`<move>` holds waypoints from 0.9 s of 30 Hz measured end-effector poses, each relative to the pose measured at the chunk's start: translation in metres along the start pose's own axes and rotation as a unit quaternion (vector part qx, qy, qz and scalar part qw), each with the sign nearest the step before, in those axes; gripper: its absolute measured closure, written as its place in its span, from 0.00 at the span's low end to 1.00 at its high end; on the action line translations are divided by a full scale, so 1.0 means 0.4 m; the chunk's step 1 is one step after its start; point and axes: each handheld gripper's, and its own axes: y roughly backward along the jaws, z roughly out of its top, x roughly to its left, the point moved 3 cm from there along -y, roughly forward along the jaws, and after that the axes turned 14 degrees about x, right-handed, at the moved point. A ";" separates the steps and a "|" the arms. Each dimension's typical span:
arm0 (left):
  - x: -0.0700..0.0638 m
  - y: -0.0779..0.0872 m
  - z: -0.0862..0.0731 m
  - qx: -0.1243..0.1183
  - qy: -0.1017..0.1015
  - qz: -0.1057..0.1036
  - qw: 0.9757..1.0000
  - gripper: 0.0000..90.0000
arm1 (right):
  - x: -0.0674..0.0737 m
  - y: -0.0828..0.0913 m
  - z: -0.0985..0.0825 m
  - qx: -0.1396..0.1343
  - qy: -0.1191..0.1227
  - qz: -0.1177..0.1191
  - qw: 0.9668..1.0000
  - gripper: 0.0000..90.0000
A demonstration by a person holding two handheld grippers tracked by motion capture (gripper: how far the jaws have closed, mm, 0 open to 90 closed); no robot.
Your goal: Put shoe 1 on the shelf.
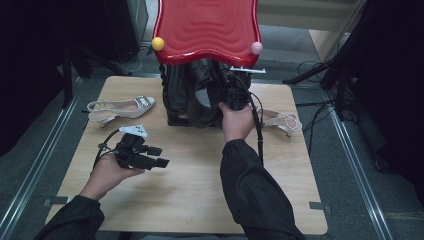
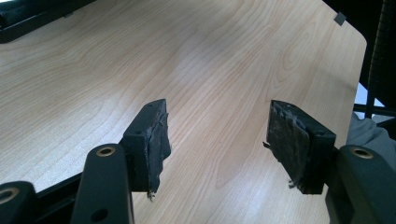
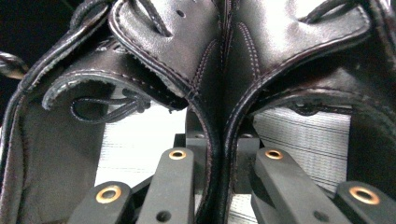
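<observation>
Forearms enter from the lower edge of the high view. Lower left, the left gripper (image 1: 159, 156) rests low over the table (image 1: 200, 190), jaws released and empty. At centre, the right gripper (image 1: 235, 95) pinches both black sandals (image 1: 202, 100) by their inner walls beneath the red tray (image 1: 207, 27). Soft, light leather flexes, so grip the stitched edges.

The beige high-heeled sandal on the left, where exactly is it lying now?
In the high view, the beige sandal lies on the table's left side, left of the black rack, beyond the left gripper.
</observation>
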 end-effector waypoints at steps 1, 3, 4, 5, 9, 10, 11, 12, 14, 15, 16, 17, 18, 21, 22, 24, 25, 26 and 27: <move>0.000 0.000 0.000 0.000 0.000 0.000 1.000 0.44 | 0.004 -0.006 0.002 0.000 -0.002 -0.004 1.000 0.92; -0.001 -0.001 0.001 0.000 0.000 0.000 1.000 0.44 | 0.008 -0.017 0.004 -0.005 -0.007 -0.006 1.000 0.92; -0.003 -0.002 0.001 0.001 0.000 -0.001 1.000 0.44 | 0.012 -0.022 0.003 -0.007 -0.013 -0.004 1.000 0.92; -0.003 -0.003 0.002 0.001 -0.001 -0.002 1.000 0.44 | 0.016 -0.029 0.005 -0.009 -0.018 -0.005 1.000 0.92; -0.007 -0.007 0.003 0.006 -0.004 -0.001 1.000 0.44 | 0.024 -0.046 0.009 -0.015 -0.035 0.004 0.999 0.91; -0.007 -0.007 0.004 0.006 -0.004 -0.001 1.000 0.44 | 0.025 -0.049 0.009 -0.017 -0.036 0.002 0.999 0.91; -0.007 -0.008 0.004 0.006 -0.004 -0.002 1.000 0.44 | 0.029 -0.050 0.009 -0.016 -0.036 -0.004 0.999 0.91; -0.007 -0.008 0.004 0.006 -0.004 -0.001 1.000 0.44 | 0.031 -0.051 0.011 -0.020 -0.036 -0.007 0.999 0.91; -0.007 -0.009 0.004 0.006 -0.004 -0.001 1.000 0.44 | 0.031 -0.052 0.015 -0.020 -0.037 -0.006 0.999 0.91; -0.007 -0.009 0.003 0.007 -0.005 -0.003 1.000 0.44 | 0.030 -0.052 0.017 -0.021 -0.039 -0.007 0.999 0.91; -0.006 -0.009 0.003 0.006 -0.005 -0.003 1.000 0.44 | 0.032 -0.055 0.021 -0.023 -0.040 -0.007 0.999 0.91; -0.007 -0.008 0.003 0.005 -0.004 -0.003 1.000 0.44 | 0.035 -0.057 0.022 -0.023 -0.040 -0.009 0.999 0.90; -0.006 -0.007 0.003 0.005 -0.003 -0.003 1.000 0.44 | 0.038 -0.059 0.021 -0.021 -0.039 -0.013 0.999 0.90; -0.007 -0.008 0.003 0.005 -0.003 -0.004 1.000 0.44 | 0.044 -0.065 0.020 -0.018 -0.034 -0.016 0.999 0.89; -0.007 -0.008 0.003 0.006 -0.004 -0.004 1.000 0.44 | 0.045 -0.067 0.020 -0.016 -0.034 -0.018 0.999 0.88; -0.010 -0.011 0.004 0.007 -0.005 -0.006 1.000 0.44 | 0.049 -0.070 0.020 -0.012 -0.035 -0.018 0.999 0.87; -0.010 -0.013 0.004 0.008 -0.007 -0.009 1.000 0.43 | 0.050 -0.073 0.021 -0.011 -0.035 -0.015 0.999 0.86; -0.012 -0.015 0.005 0.008 -0.007 -0.011 1.000 0.44 | 0.051 -0.075 0.021 -0.005 -0.036 -0.012 0.999 0.85; -0.012 -0.017 0.005 0.010 -0.007 -0.011 1.000 0.43 | 0.050 -0.077 0.020 -0.006 -0.033 -0.015 0.999 0.85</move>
